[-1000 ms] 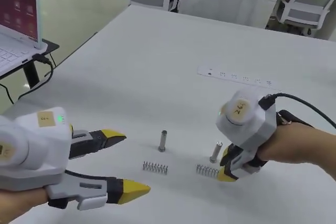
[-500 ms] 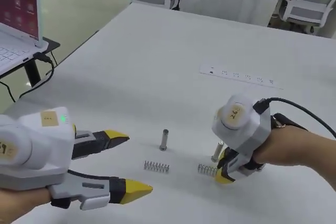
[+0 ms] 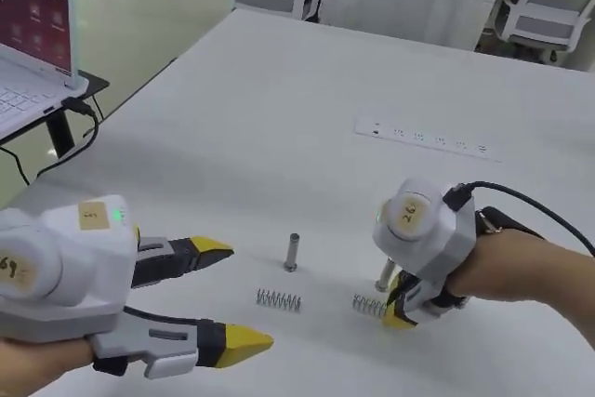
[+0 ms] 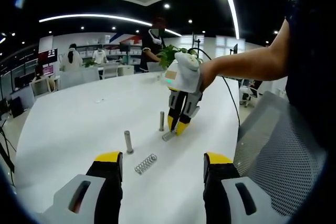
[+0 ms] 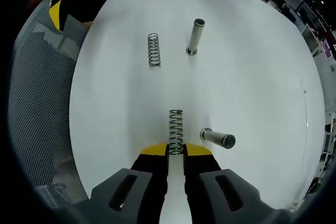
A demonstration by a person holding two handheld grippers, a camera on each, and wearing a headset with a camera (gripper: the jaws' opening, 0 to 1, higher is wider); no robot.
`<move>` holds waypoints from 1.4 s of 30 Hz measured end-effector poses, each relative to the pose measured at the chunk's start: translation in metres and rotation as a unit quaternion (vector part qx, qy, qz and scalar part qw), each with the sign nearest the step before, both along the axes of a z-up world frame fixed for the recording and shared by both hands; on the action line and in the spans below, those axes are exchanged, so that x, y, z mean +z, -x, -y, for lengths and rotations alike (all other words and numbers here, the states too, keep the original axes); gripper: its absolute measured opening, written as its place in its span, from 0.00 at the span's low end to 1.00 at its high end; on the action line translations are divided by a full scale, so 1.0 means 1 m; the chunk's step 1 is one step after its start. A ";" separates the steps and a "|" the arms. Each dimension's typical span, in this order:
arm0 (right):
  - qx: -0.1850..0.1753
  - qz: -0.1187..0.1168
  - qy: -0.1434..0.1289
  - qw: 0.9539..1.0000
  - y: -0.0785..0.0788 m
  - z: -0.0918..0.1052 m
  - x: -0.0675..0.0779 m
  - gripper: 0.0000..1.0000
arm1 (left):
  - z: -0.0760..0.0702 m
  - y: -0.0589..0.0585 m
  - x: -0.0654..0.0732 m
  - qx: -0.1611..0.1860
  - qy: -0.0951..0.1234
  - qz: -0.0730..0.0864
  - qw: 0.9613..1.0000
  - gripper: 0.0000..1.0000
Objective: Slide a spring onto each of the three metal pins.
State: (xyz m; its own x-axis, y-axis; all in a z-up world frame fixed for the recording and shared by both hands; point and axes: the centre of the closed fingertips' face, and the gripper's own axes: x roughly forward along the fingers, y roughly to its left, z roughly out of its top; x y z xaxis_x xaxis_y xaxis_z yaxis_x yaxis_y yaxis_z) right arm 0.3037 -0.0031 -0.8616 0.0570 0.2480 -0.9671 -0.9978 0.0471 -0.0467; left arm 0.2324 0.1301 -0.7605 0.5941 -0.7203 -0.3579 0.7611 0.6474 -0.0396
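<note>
Left tool (image 3: pixel 228 295): low at the left edge of the counter (image 3: pixel 279 118), jaws spread wide, nothing between them, yellow tips aimed toward the parts.

Left spring (image 3: pixel 279 300): lying flat on the counter, just in front of the left pin (image 3: pixel 293 253), apart from it. A short, fine-wire coil with open turns, so I expect it to be light and quick to roll. The pin is a plain grey metal cylinder standing upright on its own base, bare.

Right spring (image 5: pixel 176 124): also flat, its near end between the yellow tips of the right tool (image 5: pixel 176 153). The jaws are drawn in to the coil's width and look to be pinching that end. The right pin (image 5: pixel 218 138) stands just beside it, bare as well. I count two pins and two springs here.

Step in hand, as I read it: pick up the right spring and thread it onto the right pin.

To do it well:
- Squeeze lightly, since hard pressure would likely flatten the coils.
- Lift clear, then swing the free end down until the spring stands vertical.
- Centre the bore over the pin top before lowering.
- The pin looks freestanding, so a sideways nudge could topple it. The left tool could steady its base.
</note>
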 end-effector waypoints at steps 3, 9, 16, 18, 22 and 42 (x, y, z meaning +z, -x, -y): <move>-0.001 -0.003 -0.001 1.000 0.002 0.001 0.003 0.08 | 0.002 0.000 0.001 -0.002 0.001 0.001 1.000 0.58; 0.003 -0.003 0.001 1.000 0.008 0.003 0.013 0.08 | 0.011 0.001 -0.001 -0.018 -0.004 0.000 1.000 0.57; -0.004 -0.020 -0.016 1.000 0.019 0.000 0.030 0.08 | 0.025 -0.001 0.001 -0.044 -0.009 0.003 0.999 0.55; -0.007 -0.022 -0.022 0.999 0.021 0.000 0.036 0.08 | 0.029 -0.002 0.001 -0.052 -0.012 0.005 0.999 0.55; -0.009 -0.021 -0.026 0.999 0.024 0.002 0.045 0.08 | 0.041 -0.004 0.002 -0.076 -0.018 0.008 0.997 0.53; 0.007 -0.017 -0.023 1.000 0.045 0.008 0.078 0.08 | 0.095 -0.012 0.006 -0.180 -0.048 0.026 0.982 0.44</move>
